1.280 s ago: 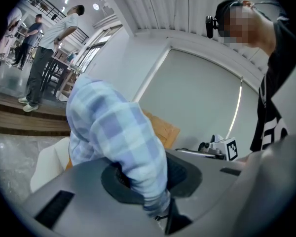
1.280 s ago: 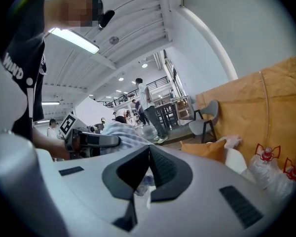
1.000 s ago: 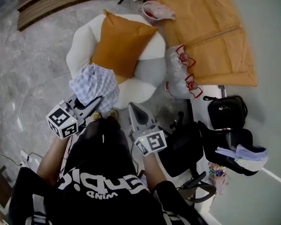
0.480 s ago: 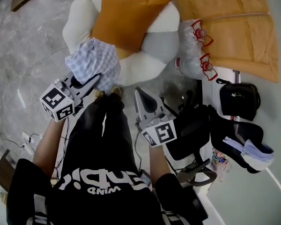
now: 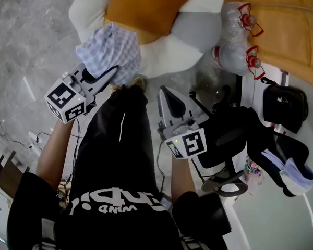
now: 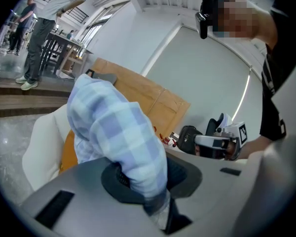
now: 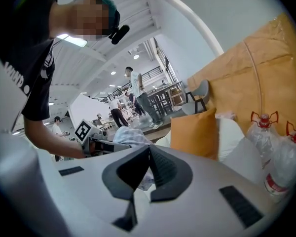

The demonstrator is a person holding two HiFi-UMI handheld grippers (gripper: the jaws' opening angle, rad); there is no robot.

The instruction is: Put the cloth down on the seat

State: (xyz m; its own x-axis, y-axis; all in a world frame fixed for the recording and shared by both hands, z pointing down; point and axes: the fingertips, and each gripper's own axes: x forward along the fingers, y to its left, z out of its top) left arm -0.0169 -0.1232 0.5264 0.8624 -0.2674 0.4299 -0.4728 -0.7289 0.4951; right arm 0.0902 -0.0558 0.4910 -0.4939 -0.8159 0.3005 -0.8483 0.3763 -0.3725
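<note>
The cloth [image 5: 108, 51] could slip off the seat [image 5: 169, 56] onto the floor [image 5: 31, 46] if released here, since it hangs over the near left rim (beside the orange cushion [image 5: 146, 4]). The left gripper [image 5: 110, 71] pinches a fold of it. The right gripper [image 5: 164, 90] is pressed together, empty.

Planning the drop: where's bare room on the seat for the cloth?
Bare: white seat front, between the cloth and the grey part, in front of the orange cushion. Also the floor left of it. Crowded: right side, bottles and bags.
</note>
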